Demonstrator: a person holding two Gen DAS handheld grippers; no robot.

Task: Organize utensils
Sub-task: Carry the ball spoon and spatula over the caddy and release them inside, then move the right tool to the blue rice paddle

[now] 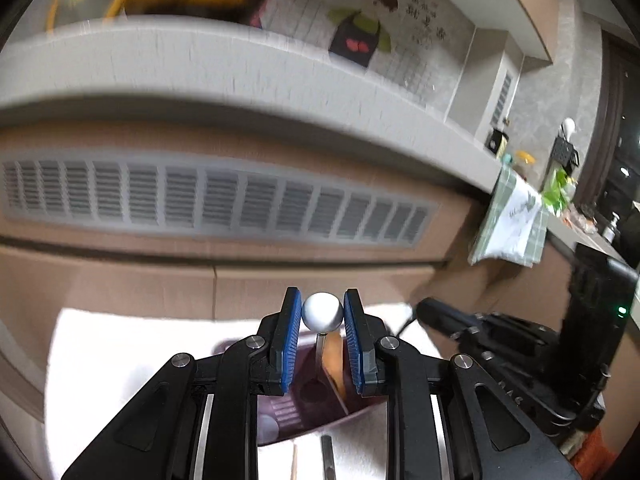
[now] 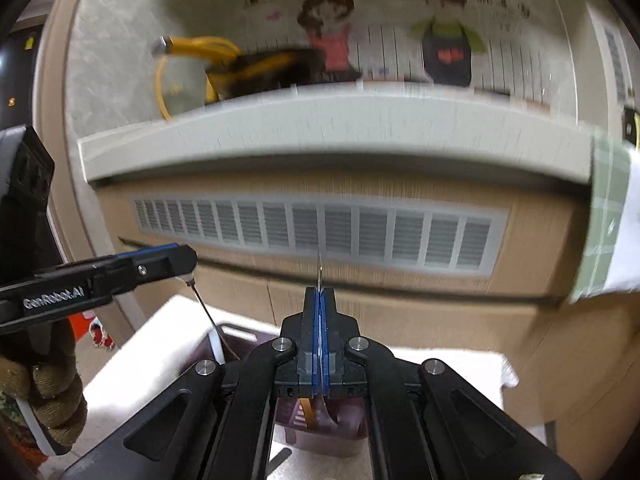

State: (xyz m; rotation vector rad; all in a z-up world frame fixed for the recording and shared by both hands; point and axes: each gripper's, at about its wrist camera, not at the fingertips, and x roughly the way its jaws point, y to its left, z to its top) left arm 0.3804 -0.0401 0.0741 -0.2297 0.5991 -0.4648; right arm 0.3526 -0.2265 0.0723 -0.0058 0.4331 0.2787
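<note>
Looking along the left gripper (image 1: 322,332), its blue pads are partly closed on the silver ball end (image 1: 322,312) of a thin metal utensil whose stem hangs down over a dark purple organizer tray (image 1: 316,396) on a white cloth (image 1: 120,360), while two more utensils lie on the cloth just below the tray. From the right wrist, the right gripper (image 2: 320,320) is clamped tight on a thin flat metal utensil (image 2: 319,270) that pokes up past its tips, above the same tray (image 2: 240,344). Both pieces seem lifted mid-sort, so next each probably needs lowering into its own compartment before release.
</note>
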